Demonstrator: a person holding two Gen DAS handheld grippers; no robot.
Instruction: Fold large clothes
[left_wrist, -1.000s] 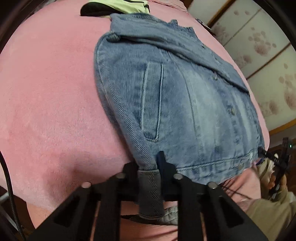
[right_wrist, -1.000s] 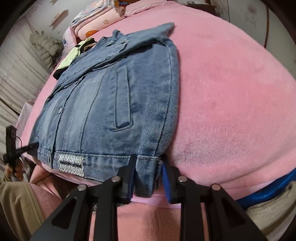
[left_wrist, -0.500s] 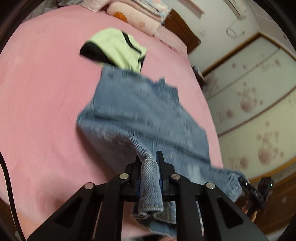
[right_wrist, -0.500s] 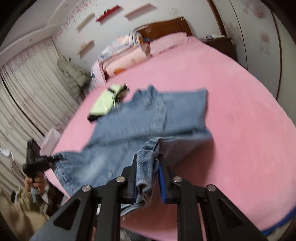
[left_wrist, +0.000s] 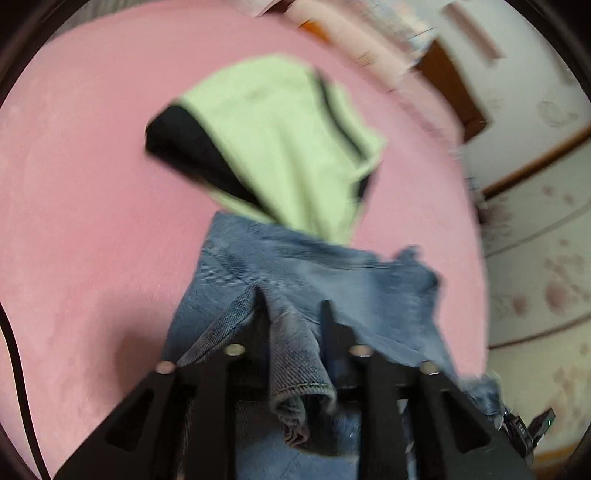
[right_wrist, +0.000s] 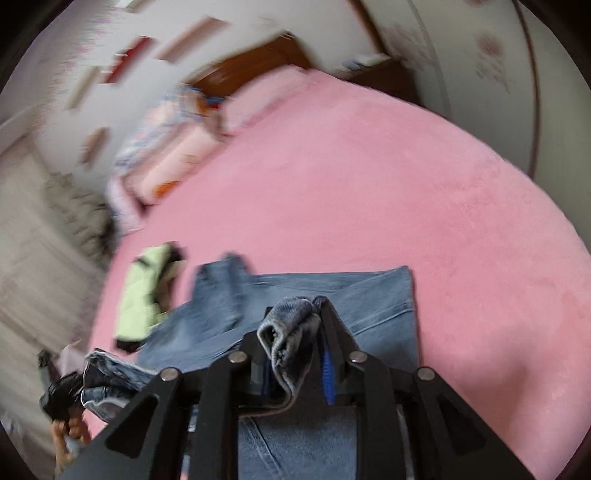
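Two garments lie on the wide pink plush bedspread (right_wrist: 388, 192) before you: the blue denim jacket (left_wrist: 317, 273), then the smaller lime-green and black top (left_wrist: 280, 147) beyond it. Your left gripper (left_wrist: 293, 317) and right gripper (right_wrist: 291, 325) are spreading, denim hem bunched loosely between the fingers.

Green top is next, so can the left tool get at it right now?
Probably not yet: the left tool is opening with the denim jacket between its fingers. The green top lies uncovered just beyond.
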